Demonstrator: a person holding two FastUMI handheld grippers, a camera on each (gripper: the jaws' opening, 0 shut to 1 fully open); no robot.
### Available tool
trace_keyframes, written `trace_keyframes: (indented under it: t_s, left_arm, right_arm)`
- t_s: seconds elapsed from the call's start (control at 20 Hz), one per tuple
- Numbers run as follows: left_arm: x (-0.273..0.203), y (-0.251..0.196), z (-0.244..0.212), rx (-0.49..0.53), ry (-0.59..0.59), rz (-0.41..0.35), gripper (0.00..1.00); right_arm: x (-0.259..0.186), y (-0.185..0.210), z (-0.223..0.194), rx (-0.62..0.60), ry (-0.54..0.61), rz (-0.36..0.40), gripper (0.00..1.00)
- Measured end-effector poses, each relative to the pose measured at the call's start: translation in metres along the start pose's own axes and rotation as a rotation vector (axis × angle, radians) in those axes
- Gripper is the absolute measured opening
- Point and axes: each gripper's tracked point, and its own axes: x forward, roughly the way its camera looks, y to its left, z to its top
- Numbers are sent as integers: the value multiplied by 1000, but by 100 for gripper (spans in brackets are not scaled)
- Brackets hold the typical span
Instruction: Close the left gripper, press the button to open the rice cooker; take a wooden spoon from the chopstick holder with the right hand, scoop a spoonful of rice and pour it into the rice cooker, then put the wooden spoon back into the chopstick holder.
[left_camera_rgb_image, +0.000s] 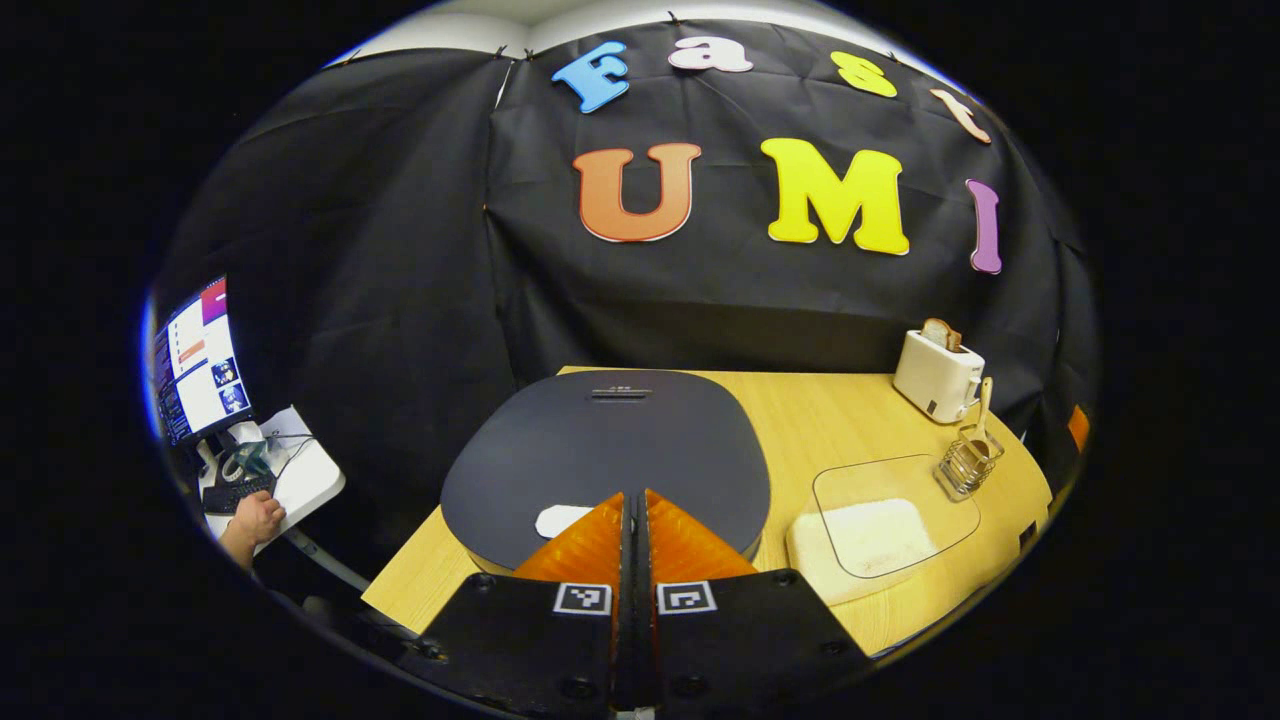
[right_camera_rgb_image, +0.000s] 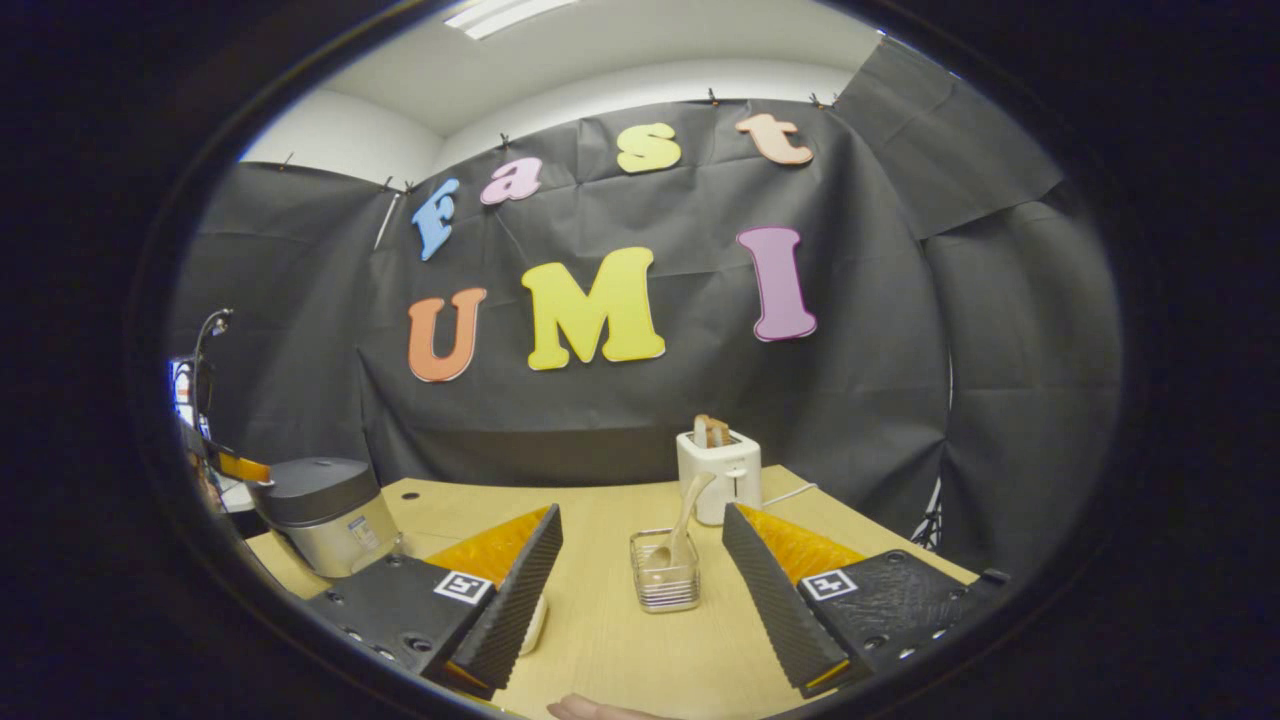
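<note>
Wooden spoon (right_camera_rgb_image: 683, 523) is seen standing in the wire chopstick holder (right_camera_rgb_image: 665, 578) on the bench (right_camera_rgb_image: 620, 640), its long axis leaning, handle up toward the toaster (right_camera_rgb_image: 722, 470) behind. The rice cooker (left_camera_rgb_image: 600, 450) is placed at the left with its lid down, and white rice is held in the lidded container (left_camera_rgb_image: 865, 540) beside it. The left gripper (left_camera_rgb_image: 634, 520) is clenched with nothing held, just above the cooker lid, while the right gripper (right_camera_rgb_image: 640, 560) is spread wide, facing the holder.

R tongs (right_camera_rgb_image: 640, 575) apart, spoon (right_camera_rgb_image: 684, 525) – holder (right_camera_rgb_image: 665, 585)
</note>
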Motion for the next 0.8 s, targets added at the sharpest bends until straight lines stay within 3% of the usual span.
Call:
trace_keyframes:
  t_s: [0.05, 0.1, 0.75, 0.8]
  left_arm:
    - [1, 7, -1, -6, 10, 10, 2]
    - [3, 8, -2, -11, 23, 4, 3]
    - [3, 8, -10, -1, 91, 3, 3]
    - [1, 9, -12, -16, 89, 2, 7]
  right_arm:
    - [0, 0, 0, 3, 1, 1, 96]
    - [-1, 0, 0, 4, 2, 2, 92]
    - [-2, -10, 4, 21, 0, -10, 96]
    - [-3, -9, 4, 26, 3, -5, 96]
